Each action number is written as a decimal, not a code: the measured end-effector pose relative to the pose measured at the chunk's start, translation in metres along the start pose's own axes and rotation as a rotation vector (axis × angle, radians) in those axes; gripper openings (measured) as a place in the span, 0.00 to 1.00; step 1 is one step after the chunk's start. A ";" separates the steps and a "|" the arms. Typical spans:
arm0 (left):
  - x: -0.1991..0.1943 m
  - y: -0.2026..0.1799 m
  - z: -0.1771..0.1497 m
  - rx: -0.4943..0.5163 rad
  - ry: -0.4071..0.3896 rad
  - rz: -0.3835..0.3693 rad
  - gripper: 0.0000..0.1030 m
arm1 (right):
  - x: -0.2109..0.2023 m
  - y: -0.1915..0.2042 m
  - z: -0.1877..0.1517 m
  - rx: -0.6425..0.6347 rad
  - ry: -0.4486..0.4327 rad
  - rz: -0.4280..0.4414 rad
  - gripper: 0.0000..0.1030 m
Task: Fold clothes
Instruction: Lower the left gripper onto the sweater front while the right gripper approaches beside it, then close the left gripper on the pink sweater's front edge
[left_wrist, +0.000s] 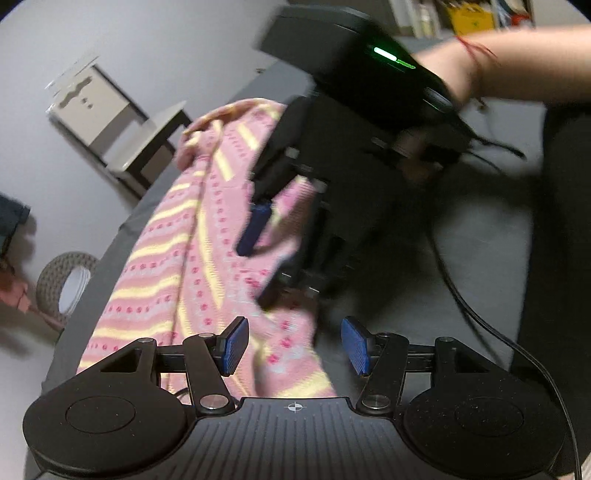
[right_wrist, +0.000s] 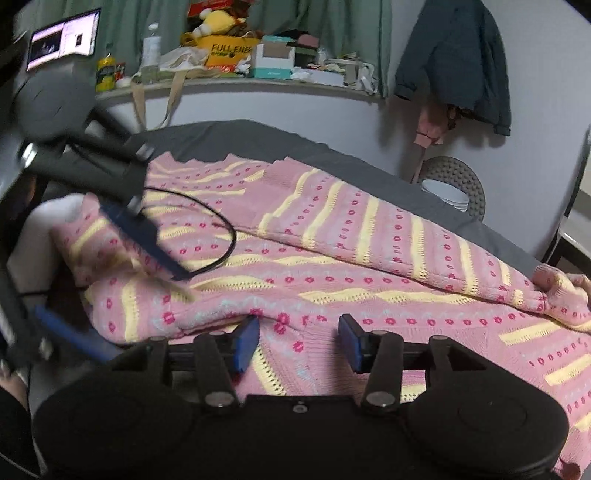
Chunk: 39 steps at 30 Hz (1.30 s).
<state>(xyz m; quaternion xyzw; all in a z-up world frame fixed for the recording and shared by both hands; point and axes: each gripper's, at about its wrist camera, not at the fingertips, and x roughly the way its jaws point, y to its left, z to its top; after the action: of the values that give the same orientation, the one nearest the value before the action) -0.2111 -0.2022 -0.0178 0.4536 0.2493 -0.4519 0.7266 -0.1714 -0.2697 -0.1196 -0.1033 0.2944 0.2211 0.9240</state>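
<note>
A pink knitted sweater (right_wrist: 332, 236) with yellow stripes and red dots lies spread on a dark grey sheet (right_wrist: 221, 136), one sleeve folded across its body. My right gripper (right_wrist: 298, 343) is open low over the near hem, just short of a raised fold. In the left wrist view the sweater (left_wrist: 166, 258) bunches to the left, and its edge runs between the blue pads of my open left gripper (left_wrist: 295, 345). The right gripper (left_wrist: 258, 275) shows there blurred, open over the cloth. The left gripper (right_wrist: 142, 314) appears blurred at the sweater's left end, open.
A black cable (right_wrist: 221, 229) loops over the sweater. A person's forearm (left_wrist: 517, 62) holds the right gripper. Behind are a cluttered shelf (right_wrist: 258, 74), a hanging jacket (right_wrist: 454, 62), a woven basket (right_wrist: 461, 184) and a small side table (left_wrist: 147, 144).
</note>
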 end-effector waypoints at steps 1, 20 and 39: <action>0.002 -0.003 0.000 0.011 0.011 -0.006 0.55 | -0.001 -0.002 0.000 0.012 -0.002 0.000 0.45; 0.040 0.066 -0.040 -0.401 0.096 -0.261 0.55 | 0.006 0.041 0.002 -0.341 0.003 -0.004 0.38; 0.015 0.085 -0.045 -0.388 0.086 -0.072 0.55 | 0.012 0.080 0.004 -0.586 -0.096 -0.089 0.37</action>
<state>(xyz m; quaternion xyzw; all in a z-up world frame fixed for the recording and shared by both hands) -0.1269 -0.1537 -0.0131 0.3147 0.3785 -0.4012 0.7725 -0.1981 -0.1933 -0.1286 -0.3681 0.1693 0.2604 0.8764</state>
